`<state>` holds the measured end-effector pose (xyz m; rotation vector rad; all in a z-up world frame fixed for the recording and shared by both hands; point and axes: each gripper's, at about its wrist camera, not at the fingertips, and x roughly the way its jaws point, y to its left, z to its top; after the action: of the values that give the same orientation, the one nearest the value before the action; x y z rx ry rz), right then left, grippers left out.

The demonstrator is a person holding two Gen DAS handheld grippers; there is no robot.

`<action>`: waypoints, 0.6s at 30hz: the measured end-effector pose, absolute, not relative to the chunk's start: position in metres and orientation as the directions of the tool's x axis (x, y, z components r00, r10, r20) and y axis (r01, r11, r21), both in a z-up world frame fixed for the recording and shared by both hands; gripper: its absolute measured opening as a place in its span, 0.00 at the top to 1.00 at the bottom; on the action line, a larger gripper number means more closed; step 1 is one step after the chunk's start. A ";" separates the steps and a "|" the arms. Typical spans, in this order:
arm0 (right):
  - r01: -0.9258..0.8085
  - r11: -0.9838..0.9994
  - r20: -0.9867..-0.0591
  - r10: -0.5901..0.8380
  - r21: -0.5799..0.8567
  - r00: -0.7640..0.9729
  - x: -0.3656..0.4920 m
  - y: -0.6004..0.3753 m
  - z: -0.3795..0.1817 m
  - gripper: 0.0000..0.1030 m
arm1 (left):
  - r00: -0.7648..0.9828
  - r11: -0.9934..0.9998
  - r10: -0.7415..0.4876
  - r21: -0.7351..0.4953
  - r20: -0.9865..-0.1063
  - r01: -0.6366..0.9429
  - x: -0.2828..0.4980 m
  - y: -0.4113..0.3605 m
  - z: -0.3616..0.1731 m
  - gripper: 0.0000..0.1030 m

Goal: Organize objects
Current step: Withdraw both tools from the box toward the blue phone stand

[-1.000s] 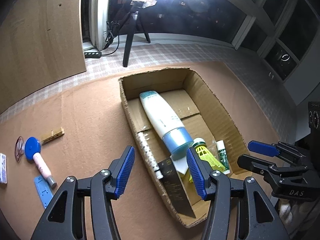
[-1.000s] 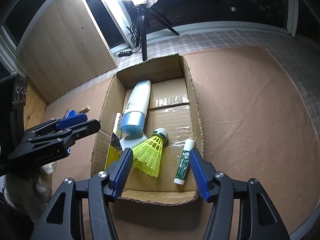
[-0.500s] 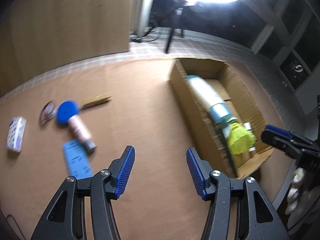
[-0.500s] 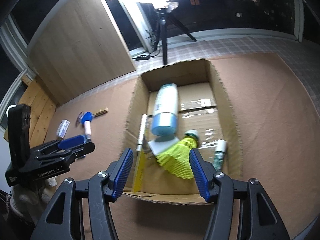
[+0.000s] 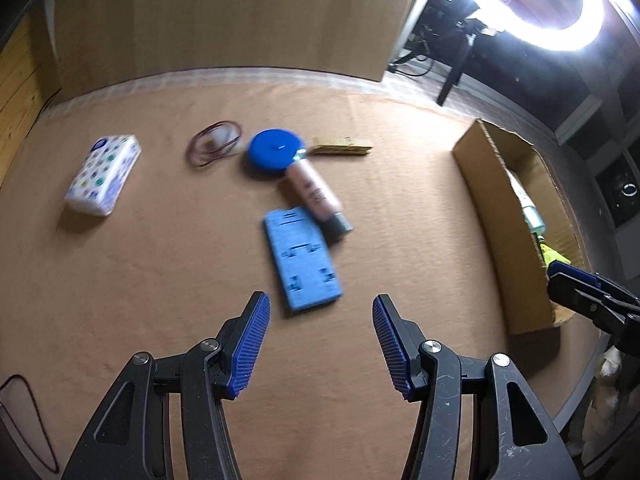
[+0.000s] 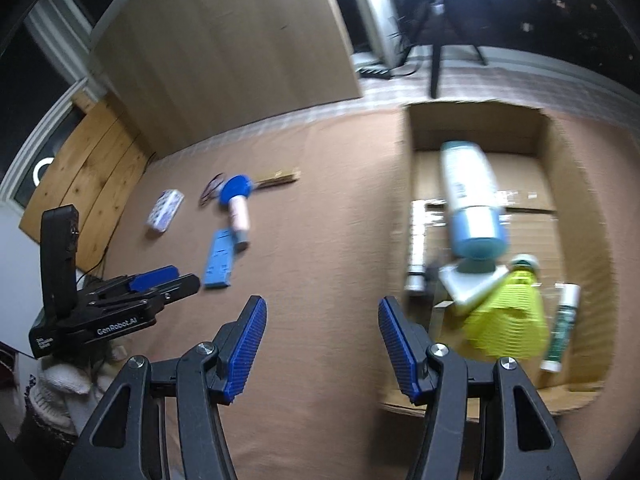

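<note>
My left gripper (image 5: 320, 336) is open and empty, just short of a flat blue plastic piece (image 5: 302, 258) on the brown table. Beyond it lie a pink tube (image 5: 316, 192), a blue round lid (image 5: 275, 153), a wooden clip (image 5: 342, 146), red rubber bands (image 5: 214, 145) and a tissue pack (image 5: 105, 174). The cardboard box (image 5: 492, 216) stands at the right. My right gripper (image 6: 320, 340) is open and empty, left of the box (image 6: 576, 208), which holds a white and blue bottle (image 6: 472, 208), a yellow shuttlecock (image 6: 508, 320) and a green and white tube (image 6: 562, 332).
A ring light on a tripod (image 5: 548, 4) stands behind the table. A wooden panel (image 5: 224, 20) leans at the back. Another red rubber band (image 5: 28, 420) lies at the near left. The left gripper shows in the right wrist view (image 6: 160, 280).
Both grippers have swung left, away from the box. The left gripper now faces the loose items on the table, which have come much closer. Both stayed open.
</note>
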<state>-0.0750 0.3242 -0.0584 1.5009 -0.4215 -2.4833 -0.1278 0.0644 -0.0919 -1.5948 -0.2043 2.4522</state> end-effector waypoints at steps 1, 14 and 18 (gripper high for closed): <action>0.036 -0.934 -0.827 -0.333 0.356 -0.453 -0.078 0.318 -0.060 0.47 | -0.392 -0.967 0.254 -0.236 -0.884 -0.096 -0.127 0.059 -0.093 0.45; 0.083 -0.861 -0.802 -0.498 0.501 -0.331 -0.134 0.252 -0.087 0.57 | -0.351 -0.939 0.343 -0.326 -0.871 -0.109 -0.137 0.045 -0.112 0.51; 0.079 -0.843 -0.800 -0.530 0.531 -0.281 -0.149 0.236 -0.100 0.65 | -0.334 -0.930 0.368 -0.352 -0.868 -0.109 -0.142 0.043 -0.119 0.58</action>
<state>-0.1487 0.2356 -0.1004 1.5865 -0.5575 -2.1705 -0.1425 0.0431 -0.1185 -1.6057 -0.3341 2.3256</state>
